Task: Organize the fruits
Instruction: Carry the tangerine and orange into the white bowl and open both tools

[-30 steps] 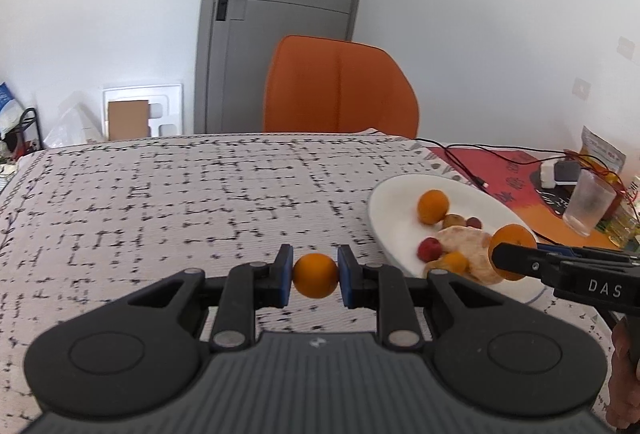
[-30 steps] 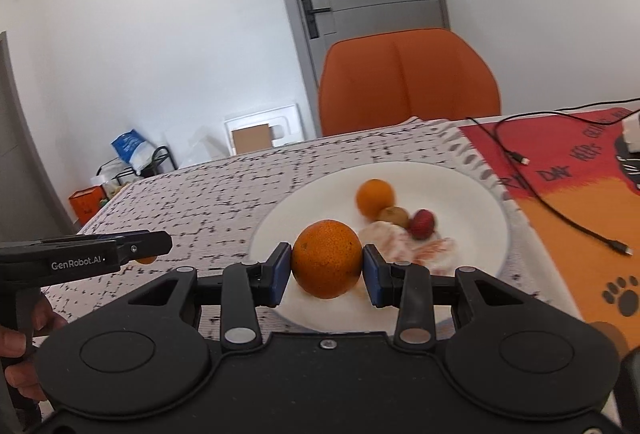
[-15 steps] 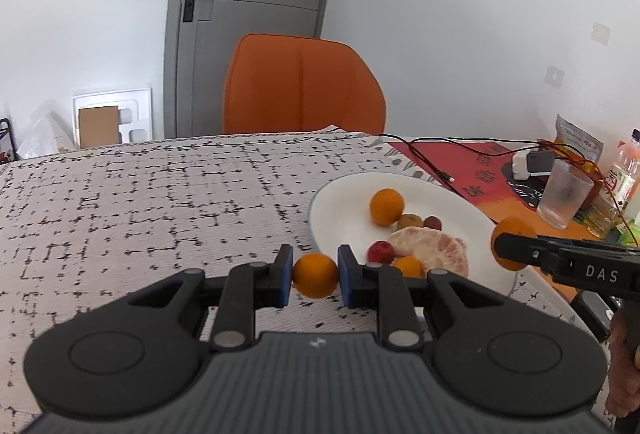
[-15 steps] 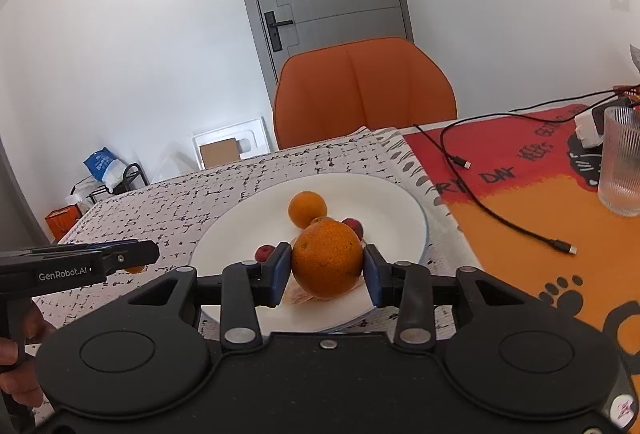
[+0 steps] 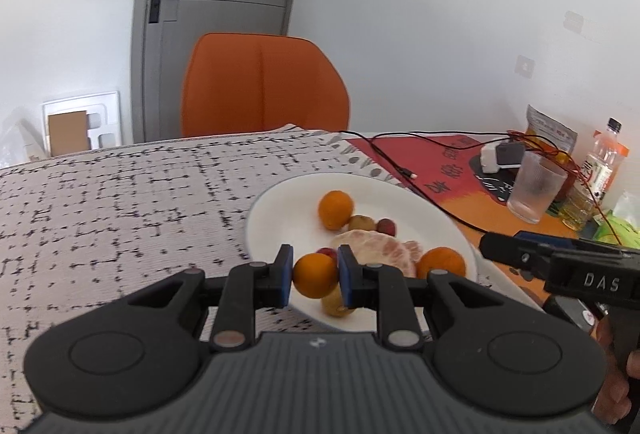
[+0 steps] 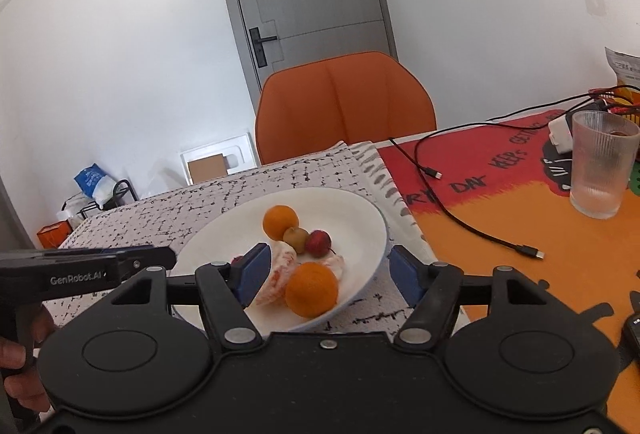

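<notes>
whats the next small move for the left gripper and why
Probably open the left gripper and let its small orange drop onto the white plate. It is shut on that fruit above the plate's near side, while the right gripper, jaws just opened, has its big orange resting on the plate, pads clear.

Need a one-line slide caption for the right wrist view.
Right gripper fingers, just opened, straddle an orange released onto the white plate beside peeled citrus.
</notes>
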`<state>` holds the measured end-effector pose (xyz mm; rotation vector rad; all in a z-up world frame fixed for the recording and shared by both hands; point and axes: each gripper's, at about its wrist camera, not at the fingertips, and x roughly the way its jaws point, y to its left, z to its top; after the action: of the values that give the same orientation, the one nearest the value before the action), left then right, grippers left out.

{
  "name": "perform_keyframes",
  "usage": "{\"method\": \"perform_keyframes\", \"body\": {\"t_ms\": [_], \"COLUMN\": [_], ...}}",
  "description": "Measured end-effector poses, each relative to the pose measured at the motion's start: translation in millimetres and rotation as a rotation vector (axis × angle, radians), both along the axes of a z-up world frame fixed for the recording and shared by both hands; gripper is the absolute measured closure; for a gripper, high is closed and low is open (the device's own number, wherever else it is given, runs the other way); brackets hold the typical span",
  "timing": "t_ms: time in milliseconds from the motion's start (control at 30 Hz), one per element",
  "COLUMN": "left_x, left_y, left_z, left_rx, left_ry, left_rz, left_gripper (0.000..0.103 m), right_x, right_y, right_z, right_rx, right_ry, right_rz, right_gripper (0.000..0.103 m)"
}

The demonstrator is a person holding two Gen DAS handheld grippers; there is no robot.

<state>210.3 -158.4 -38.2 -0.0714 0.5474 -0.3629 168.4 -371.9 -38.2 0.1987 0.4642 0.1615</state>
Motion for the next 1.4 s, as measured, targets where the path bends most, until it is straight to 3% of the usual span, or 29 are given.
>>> {"method": "perform_keyframes", "body": {"t_ms": [267, 333, 567, 1000, 1133, 1200, 1400], "left_x": [0, -2, -4, -29, -37, -43, -60], "left_y": [-17, -19, 2, 43, 54, 61, 80], "left_z": [6, 7, 3, 9, 13, 16, 23], "left_rx": [-0.006, 0.013, 0.053, 0.072, 0.103, 0.116, 0.108], "left_ry": [-0.013, -0.02, 0.006, -0.014, -0.015, -0.024, -0.009], "left_rz": [-0.049, -0.048, 0.032, 0.147, 0.188, 0.211, 0.254], "left_gripper": [0.08, 0.066, 0.058, 0.026, 0.015, 0.013, 0.006], "right_x": [-4, -4, -4, -6, -9, -12, -20], "right_y": [-5, -4, 3, 28, 37, 43, 58], "right_z": [-3, -4, -6, -5, -1, 3, 14], "right_rx": [0.01, 0.014, 0.024, 0.037, 0.043, 0.037, 0.029], "right_ry": [0.016, 0.015, 0.02, 0.045, 0.037, 0.031, 0.024], "right_rz": [-0.015, -0.01, 0.014, 0.065, 0.084, 0.099, 0.137], "right_gripper": [0.037, 0.037, 0.037, 0.033, 0.021, 0.019, 0.003]}}
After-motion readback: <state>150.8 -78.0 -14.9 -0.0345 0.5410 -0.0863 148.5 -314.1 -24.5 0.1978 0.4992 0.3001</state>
